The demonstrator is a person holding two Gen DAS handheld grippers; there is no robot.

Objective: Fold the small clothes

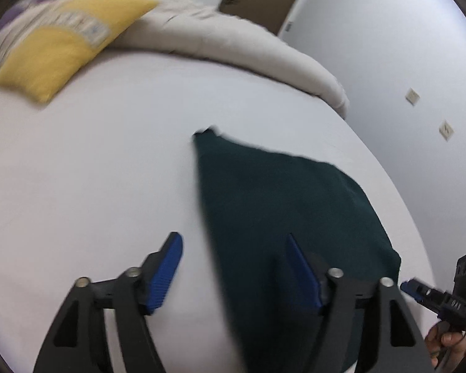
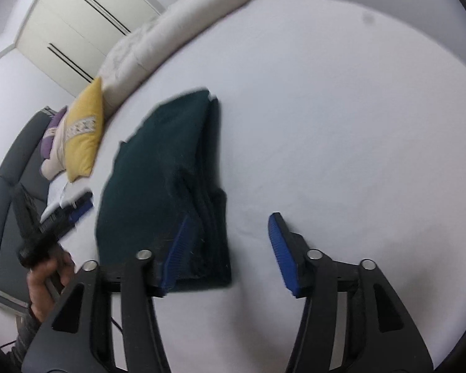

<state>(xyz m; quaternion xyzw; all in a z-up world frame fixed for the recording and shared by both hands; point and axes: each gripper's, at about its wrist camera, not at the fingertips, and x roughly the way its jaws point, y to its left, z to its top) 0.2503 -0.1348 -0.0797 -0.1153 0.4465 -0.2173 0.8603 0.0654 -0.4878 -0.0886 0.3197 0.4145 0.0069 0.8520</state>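
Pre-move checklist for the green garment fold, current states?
1. Left claw open: ok.
2. Right claw open: ok.
3. Dark green garment folded in stacked layers on the white bed sheet: ok.
4. Garment free of both claws: cannot tell; each has a finger over the cloth, and contact is unclear.
5. Yellow pillow apart from the garment: ok.
6. Fold edges aligned: cannot tell, motion blur.
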